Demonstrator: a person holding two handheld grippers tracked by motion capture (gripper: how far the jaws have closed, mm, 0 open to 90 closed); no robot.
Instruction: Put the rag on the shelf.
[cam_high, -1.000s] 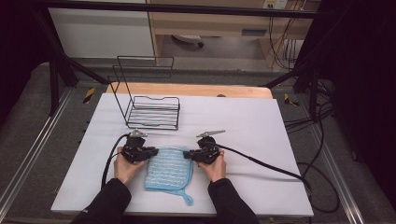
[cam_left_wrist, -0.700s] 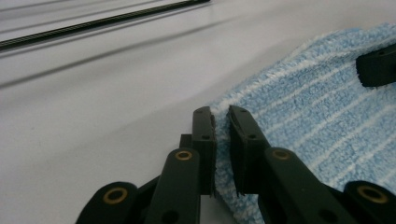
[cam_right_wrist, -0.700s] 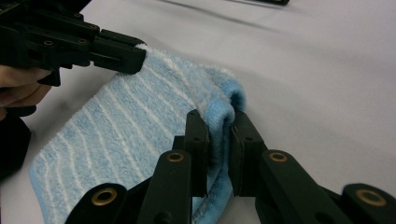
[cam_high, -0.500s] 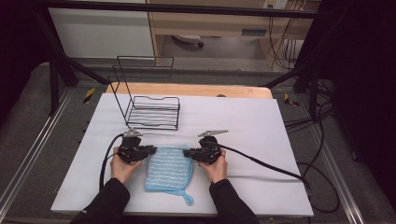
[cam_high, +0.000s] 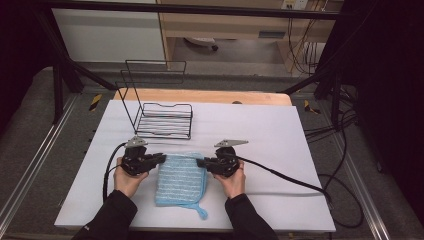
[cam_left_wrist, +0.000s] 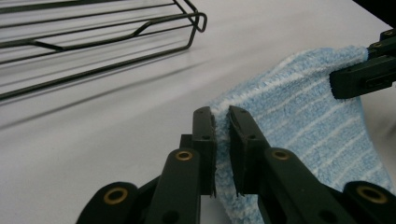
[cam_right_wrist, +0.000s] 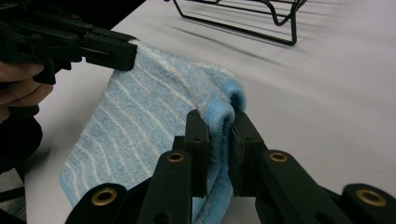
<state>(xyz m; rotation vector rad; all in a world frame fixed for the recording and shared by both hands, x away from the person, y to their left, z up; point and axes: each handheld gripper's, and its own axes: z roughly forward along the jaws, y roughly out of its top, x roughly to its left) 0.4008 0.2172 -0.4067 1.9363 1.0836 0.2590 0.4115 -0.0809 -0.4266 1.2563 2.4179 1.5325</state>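
Blue cloth (cam_high: 181, 179) corners vanish between both grippers' clamped black jaws.

Stood empty toward the far left of a white table (cam_high: 280, 135): a black wire rack (cam_high: 160, 117), with a wooden board (cam_high: 210, 96) along the far edge.

The cloth (cam_high: 181, 179), light blue terry with thin white stripes and a small loop at one near corner, hangs folded with its far edge lifted off the white table, its two far corners pinched, its near part resting flat.
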